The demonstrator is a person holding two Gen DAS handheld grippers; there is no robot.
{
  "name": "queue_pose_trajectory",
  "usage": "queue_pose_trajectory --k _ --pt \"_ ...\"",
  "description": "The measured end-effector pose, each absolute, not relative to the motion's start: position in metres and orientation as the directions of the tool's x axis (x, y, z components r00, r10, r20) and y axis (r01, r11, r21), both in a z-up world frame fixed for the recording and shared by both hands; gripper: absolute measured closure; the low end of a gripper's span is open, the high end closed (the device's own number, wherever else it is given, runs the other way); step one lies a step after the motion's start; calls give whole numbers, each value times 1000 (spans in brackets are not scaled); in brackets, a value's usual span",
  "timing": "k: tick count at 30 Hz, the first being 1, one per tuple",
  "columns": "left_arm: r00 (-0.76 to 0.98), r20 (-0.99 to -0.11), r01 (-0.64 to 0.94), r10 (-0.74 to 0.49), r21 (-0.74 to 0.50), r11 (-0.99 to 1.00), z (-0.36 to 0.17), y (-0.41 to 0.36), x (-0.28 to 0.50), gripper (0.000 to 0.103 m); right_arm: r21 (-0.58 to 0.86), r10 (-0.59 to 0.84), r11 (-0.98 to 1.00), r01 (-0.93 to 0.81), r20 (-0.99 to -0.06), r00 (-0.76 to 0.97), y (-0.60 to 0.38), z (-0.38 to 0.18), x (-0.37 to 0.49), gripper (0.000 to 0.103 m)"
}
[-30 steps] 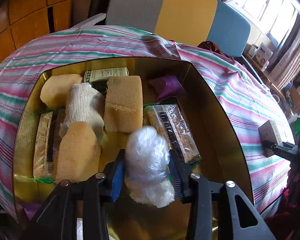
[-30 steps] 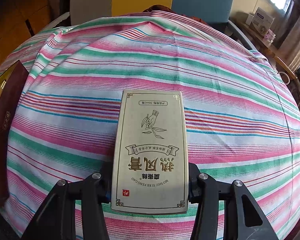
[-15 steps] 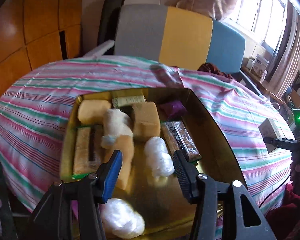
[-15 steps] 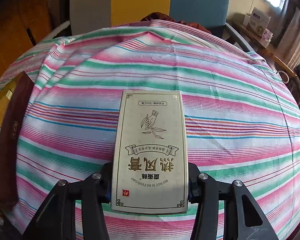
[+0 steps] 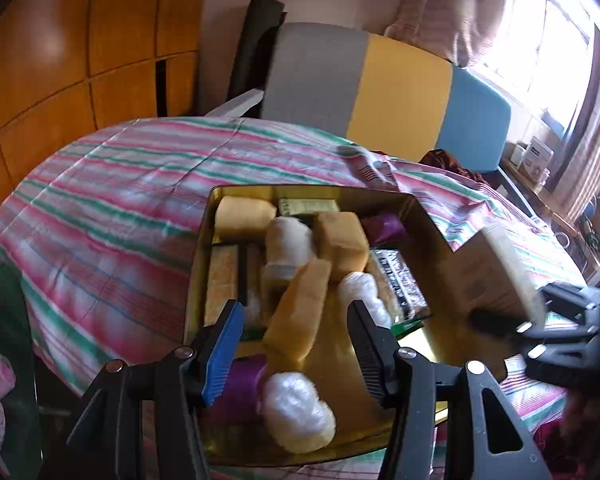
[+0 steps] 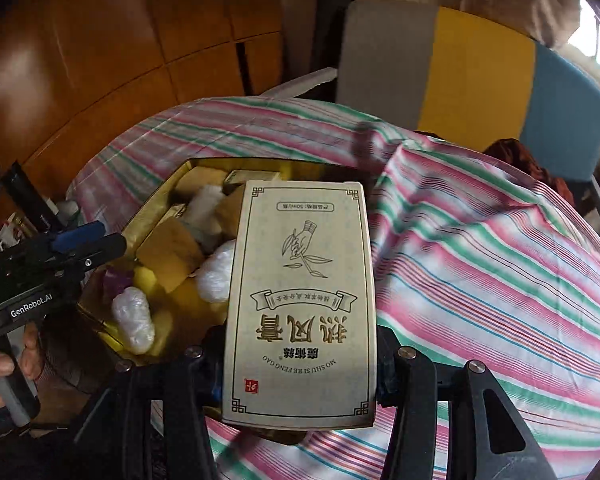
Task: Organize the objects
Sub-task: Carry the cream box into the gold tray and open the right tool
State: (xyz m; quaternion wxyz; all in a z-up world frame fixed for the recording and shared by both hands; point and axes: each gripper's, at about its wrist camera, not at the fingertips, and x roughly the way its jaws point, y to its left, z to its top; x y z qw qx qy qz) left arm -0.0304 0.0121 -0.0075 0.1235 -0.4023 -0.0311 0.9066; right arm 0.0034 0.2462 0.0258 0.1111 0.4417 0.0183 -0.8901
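A gold tin (image 5: 428, 220) on the striped tablecloth holds yellow sponges (image 5: 300, 312), a white roll, snack bars, purple packets and two clear plastic wads (image 5: 300, 416). My left gripper (image 5: 296, 344) is open and empty above the tin's near end. My right gripper (image 6: 300, 364) is shut on a cream printed box (image 6: 300, 304) and holds it over the tin's right edge (image 6: 160, 200). That box also shows in the left wrist view (image 5: 492, 276), at the right.
The table wears a pink, green and white striped cloth (image 6: 480, 260). A grey, yellow and blue chair back (image 5: 380, 84) stands behind it. Wooden wall panels (image 5: 60, 60) are at the left. A window and cluttered shelf are at the far right.
My left gripper let go of the plastic wad into the tin and pulled back and up. My right gripper carried the cream box left, from over the cloth to the tin.
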Motion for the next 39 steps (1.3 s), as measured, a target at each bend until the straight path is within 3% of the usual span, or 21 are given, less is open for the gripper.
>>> queue_pose_trajectory --k 12,14,21,31,39 --pt "-670 -718 -153 189 -115 -982 -10 2 -28 48 -15 -119 -962 272 -875 -469 204 -33 -11 48" --pt "-675 -717 -146 175 -104 -984 -8 2 -28 48 10 -134 -966 258 -873 -469 207 -34 -10 35" --pt "-722 -685 -117 102 -24 -993 3 8 -19 48 51 -152 -978 201 -836 -527 216 -25 -5 29" --pt "-761 -649 -36 -10 58 -998 20 17 1 45 43 -66 -998 49 -698 -713 219 8 21 1" --pt "-756 -654 -19 14 0 -1000 16 7 11 45 46 -52 -999 28 -674 -737 210 9 40 1"
